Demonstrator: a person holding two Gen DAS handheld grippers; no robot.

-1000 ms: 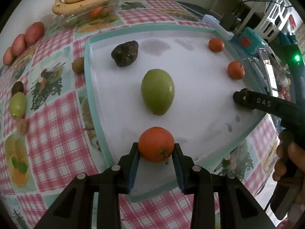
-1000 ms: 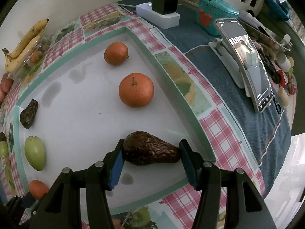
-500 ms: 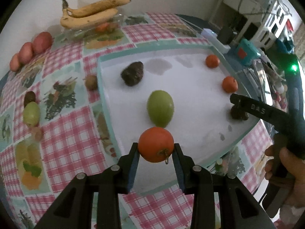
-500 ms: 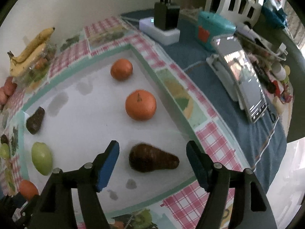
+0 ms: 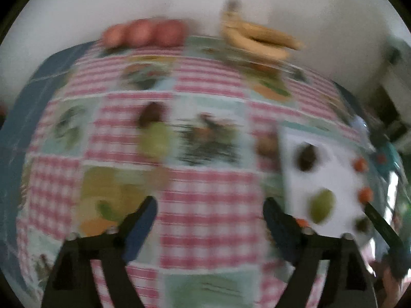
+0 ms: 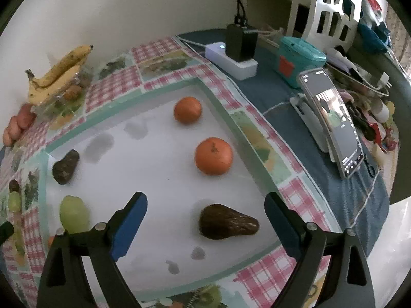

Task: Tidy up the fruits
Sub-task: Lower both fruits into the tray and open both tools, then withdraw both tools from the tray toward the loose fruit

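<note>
Hovering above the white mat (image 6: 154, 169), the right tool (image 6: 205, 220) has its two blue pads wide apart and holds nothing. A dark avocado (image 6: 227, 222) lies on the mat between these pads, touching neither of them. Behind it, along the mat's right edge, sit two oranges, the near orange (image 6: 213, 155) and the far orange (image 6: 187, 109), apart from each other. At the mat's left edge are a second dark avocado (image 6: 65, 166) and a green mango (image 6: 74, 214).

The left tool (image 5: 209, 220) is also spread wide and empty, over the checked cloth (image 5: 205, 220) of the counter; its view is strongly blurred. At its right pad a small piece of an orange-red fruit (image 5: 301, 222) shows on the mat's near corner. Bananas (image 6: 57, 73) lie at the counter's back edge near the wall, and red fruits (image 5: 143, 34) beside them. A phone (image 6: 331, 120) stands on the blue cloth at the right side.
</note>
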